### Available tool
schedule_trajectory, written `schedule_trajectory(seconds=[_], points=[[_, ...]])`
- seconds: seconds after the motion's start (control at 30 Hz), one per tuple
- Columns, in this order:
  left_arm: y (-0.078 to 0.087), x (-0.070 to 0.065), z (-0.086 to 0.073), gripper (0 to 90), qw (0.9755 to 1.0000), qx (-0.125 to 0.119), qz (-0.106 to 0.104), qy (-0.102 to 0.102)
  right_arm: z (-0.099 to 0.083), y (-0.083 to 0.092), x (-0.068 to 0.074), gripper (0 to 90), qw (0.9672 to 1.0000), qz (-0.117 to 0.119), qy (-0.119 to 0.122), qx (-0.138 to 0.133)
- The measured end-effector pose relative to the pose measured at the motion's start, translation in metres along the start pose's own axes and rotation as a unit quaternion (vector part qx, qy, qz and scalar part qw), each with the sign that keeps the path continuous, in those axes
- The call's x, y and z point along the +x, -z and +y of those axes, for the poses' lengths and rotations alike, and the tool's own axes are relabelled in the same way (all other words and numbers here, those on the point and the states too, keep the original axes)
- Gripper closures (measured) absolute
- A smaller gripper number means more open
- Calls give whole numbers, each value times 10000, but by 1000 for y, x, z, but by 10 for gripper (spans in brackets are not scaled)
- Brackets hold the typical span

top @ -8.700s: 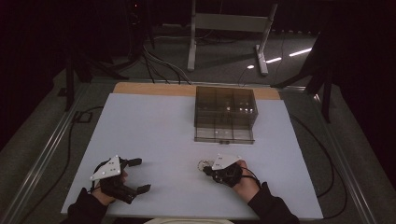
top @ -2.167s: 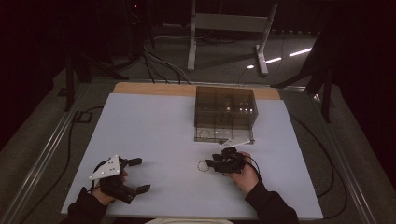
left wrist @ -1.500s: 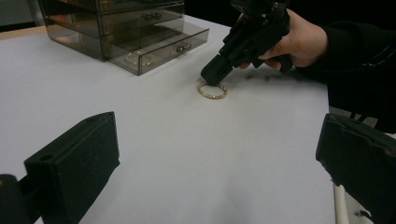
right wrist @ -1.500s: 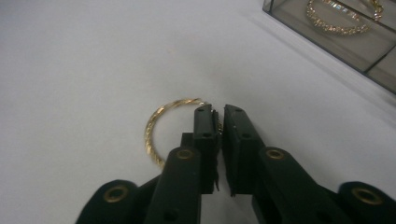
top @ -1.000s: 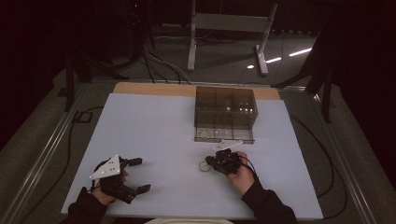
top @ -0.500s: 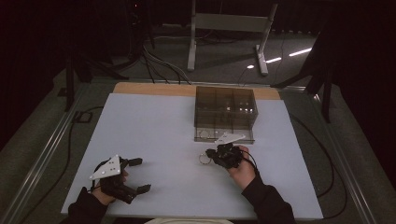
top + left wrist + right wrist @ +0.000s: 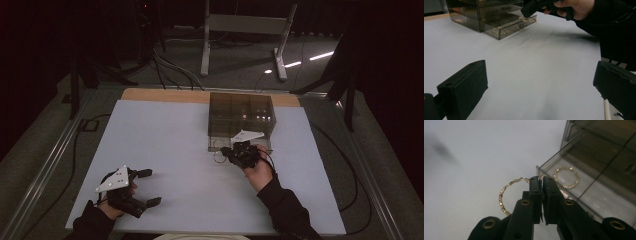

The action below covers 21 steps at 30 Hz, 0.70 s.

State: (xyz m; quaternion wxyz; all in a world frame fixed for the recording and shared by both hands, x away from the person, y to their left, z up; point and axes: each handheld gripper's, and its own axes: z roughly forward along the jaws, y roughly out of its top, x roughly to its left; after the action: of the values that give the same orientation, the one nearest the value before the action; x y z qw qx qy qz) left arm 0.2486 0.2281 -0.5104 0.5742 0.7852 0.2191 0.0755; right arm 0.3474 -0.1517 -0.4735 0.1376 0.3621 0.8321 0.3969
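Thing in hand: a thin gold bead-chain bracelet [image 7: 506,195], hanging in a loose loop to the left of the jaw tips in the right gripper view, above the bench.
Right gripper [image 7: 540,182]: jaws pressed together, pinching the bracelet near its clasp end; in the high view the gripper [image 7: 231,152] sits just in front of the drawer box.
Left gripper [image 7: 147,187]: jaws spread wide with nothing between them, resting low on the pale blue-white bench [image 7: 165,130], well apart from the work.
Drawer box: a smoky transparent plastic chest of small drawers [image 7: 241,112] at the far middle of the bench, its bottom drawer [image 7: 584,187] pulled out.
Already in the drawer: a second gold chain bracelet [image 7: 566,177] lying flat as a ring on the drawer floor.
Handling, as I judge it: very light, wholly limp, so it will swing and droop from one pinch point; the fine links are slippery and could slide out of a loose grip or catch on the drawer's front wall.
Where to hold: a firm nip across the chain near the clasp, as now, letting the rest hang clear.
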Motion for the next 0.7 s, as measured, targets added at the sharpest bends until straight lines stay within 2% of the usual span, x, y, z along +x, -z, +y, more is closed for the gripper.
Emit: schedule_trajectory(seconds=[0.33,0.7], points=[[0,0,0,5,10000,-2,-1,10,14,-10,-16,862,9995,-238,-151,-105],[-1,0,0,5,10000,8,-14,-8,16,-32,-38,862,9964,-630,-531,-184]])
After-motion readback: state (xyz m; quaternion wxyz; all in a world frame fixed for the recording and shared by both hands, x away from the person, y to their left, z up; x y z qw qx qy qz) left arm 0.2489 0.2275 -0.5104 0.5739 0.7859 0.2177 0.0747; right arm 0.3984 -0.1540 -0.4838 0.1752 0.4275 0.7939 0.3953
